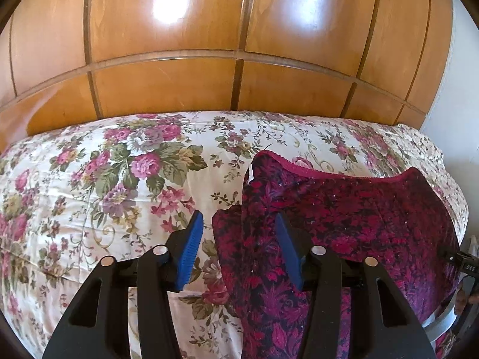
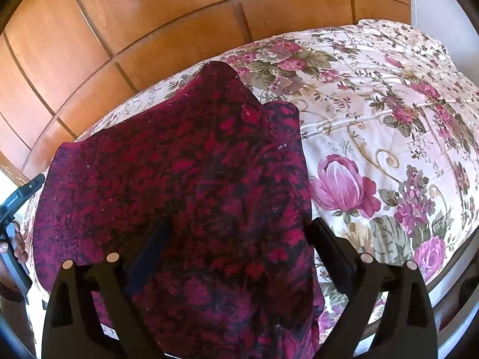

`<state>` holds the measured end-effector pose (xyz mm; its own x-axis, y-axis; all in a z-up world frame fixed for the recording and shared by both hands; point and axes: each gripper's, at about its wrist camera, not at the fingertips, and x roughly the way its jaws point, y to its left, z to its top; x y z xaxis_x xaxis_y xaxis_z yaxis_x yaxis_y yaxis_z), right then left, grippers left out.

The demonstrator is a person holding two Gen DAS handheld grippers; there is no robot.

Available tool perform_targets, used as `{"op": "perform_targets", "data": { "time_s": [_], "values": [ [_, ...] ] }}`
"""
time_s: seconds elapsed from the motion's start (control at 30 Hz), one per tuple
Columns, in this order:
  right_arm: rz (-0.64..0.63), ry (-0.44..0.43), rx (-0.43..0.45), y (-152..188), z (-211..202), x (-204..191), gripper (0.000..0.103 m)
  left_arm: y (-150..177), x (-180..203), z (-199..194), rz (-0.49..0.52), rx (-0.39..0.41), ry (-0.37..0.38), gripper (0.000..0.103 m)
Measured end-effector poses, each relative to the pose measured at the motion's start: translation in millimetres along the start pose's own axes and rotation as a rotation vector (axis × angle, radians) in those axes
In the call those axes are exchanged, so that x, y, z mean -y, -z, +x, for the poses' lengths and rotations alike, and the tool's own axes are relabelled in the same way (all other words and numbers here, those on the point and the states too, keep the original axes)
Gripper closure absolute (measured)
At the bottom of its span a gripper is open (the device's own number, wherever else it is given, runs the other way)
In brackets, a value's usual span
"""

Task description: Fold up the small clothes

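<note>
A small dark red and black floral garment (image 1: 344, 209) with a scalloped red hem lies spread on the flowered bedspread (image 1: 104, 179). My left gripper (image 1: 238, 220) hovers at the garment's left edge, where a folded flap lies between its blue pads; the pads stand apart and do not press on the cloth. In the right wrist view the same garment (image 2: 194, 164) fills the middle. My right gripper (image 2: 239, 229) straddles it with its jaws very wide, open, the cloth below and between the fingers.
Glossy wooden panels (image 1: 239, 45) rise right behind the bed. A white wall (image 1: 458, 89) is at the right. A hand holding the left gripper's handle (image 2: 15, 233) shows at the left edge. The bedspread (image 2: 374, 119) stretches right of the garment.
</note>
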<state>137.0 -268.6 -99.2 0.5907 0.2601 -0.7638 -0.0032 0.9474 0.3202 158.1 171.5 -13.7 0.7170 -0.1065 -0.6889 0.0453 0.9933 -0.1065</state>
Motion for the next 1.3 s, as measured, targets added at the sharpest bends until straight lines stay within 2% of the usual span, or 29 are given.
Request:
{"op": "perform_targets", "data": {
  "time_s": [0.1,0.2,0.23,0.3,0.43,0.5,0.57,0.63,0.83,0.93,1.03,1.07,1.1,1.13,1.17,1.3],
  "values": [
    [0.007,0.000,-0.001,0,1,0,0.007,-3,2,7,0.019,-0.022,0.003,0.058],
    [0.007,0.003,0.000,0,1,0,0.007,-4,3,21,0.030,-0.068,0.011,0.075],
    [0.007,0.005,0.000,0,1,0,0.007,-3,4,25,0.029,-0.072,0.015,0.086],
    [0.005,0.006,0.001,0,1,0,0.007,-3,4,33,0.017,-0.079,0.015,0.093],
    [-0.007,0.015,0.003,-1,0,-2,0.007,-7,-2,35,-0.076,-0.052,0.044,0.094],
    [-0.016,0.018,0.005,0,0,-3,0.007,-2,-2,36,-0.095,-0.043,0.024,0.094],
    [-0.012,0.014,-0.001,0,0,-4,0.007,8,-2,49,-0.097,-0.080,0.009,0.094],
    [-0.025,0.010,0.003,-3,-7,-4,0.008,10,-5,50,-0.116,-0.076,0.024,0.094],
    [0.005,-0.009,0.099,-30,-34,6,0.008,8,-9,42,-0.141,-0.060,0.065,0.094],
    [-0.001,-0.027,0.122,-56,-25,0,0.015,7,-10,41,-0.146,-0.056,0.069,0.094],
    [-0.038,-0.024,0.083,-75,0,-12,0.028,5,-8,37,-0.145,-0.033,0.075,0.094],
    [-0.052,-0.019,0.055,-79,10,-15,0.036,5,-8,35,-0.144,-0.028,0.074,0.094],
    [-0.069,-0.010,0.021,-82,21,-17,0.057,4,-7,33,-0.145,-0.016,0.075,0.094],
    [-0.096,0.024,0.000,-85,30,-20,0.066,2,-8,29,-0.147,0.000,0.076,0.094],
    [-0.109,0.041,0.008,-87,32,-21,0.082,1,-8,27,-0.147,0.011,0.074,0.094],
    [-0.134,0.123,0.021,-92,41,-15,0.085,0,-9,45,-0.151,-0.042,0.035,0.093]
  ]
}}
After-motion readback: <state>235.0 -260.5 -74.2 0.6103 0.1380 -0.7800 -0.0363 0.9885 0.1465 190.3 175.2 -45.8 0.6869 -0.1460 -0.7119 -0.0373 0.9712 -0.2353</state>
